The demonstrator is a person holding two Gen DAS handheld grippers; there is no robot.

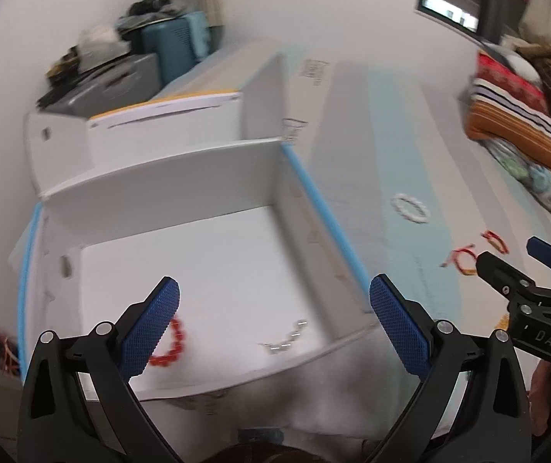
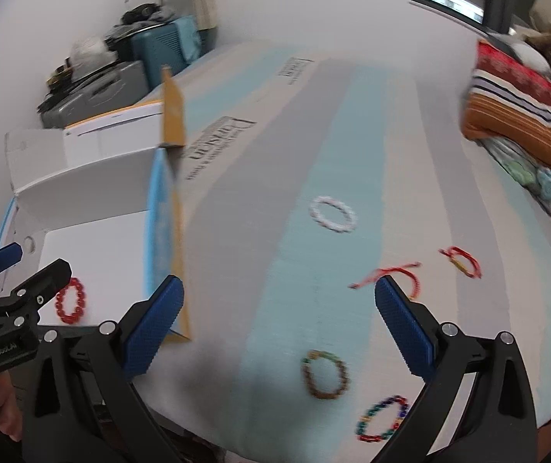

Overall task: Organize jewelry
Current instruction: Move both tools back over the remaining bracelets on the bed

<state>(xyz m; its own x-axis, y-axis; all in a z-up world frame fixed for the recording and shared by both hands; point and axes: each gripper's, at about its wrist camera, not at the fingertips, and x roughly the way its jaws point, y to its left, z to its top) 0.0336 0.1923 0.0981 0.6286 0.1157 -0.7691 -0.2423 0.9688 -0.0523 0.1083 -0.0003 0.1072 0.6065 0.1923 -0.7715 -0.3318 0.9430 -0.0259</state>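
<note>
My left gripper is open and empty above an open white box. Inside the box lie a red bead bracelet and a silver chain. My right gripper is open and empty over the striped surface. On that surface lie a white bead bracelet, two red string bracelets, a brown bead bracelet and a multicoloured bead bracelet. The red bracelet in the box also shows in the right wrist view.
A second white box with an orange flap stands behind the open box. Folded striped blankets lie at the right. Suitcases and clutter stand at the back left by the wall.
</note>
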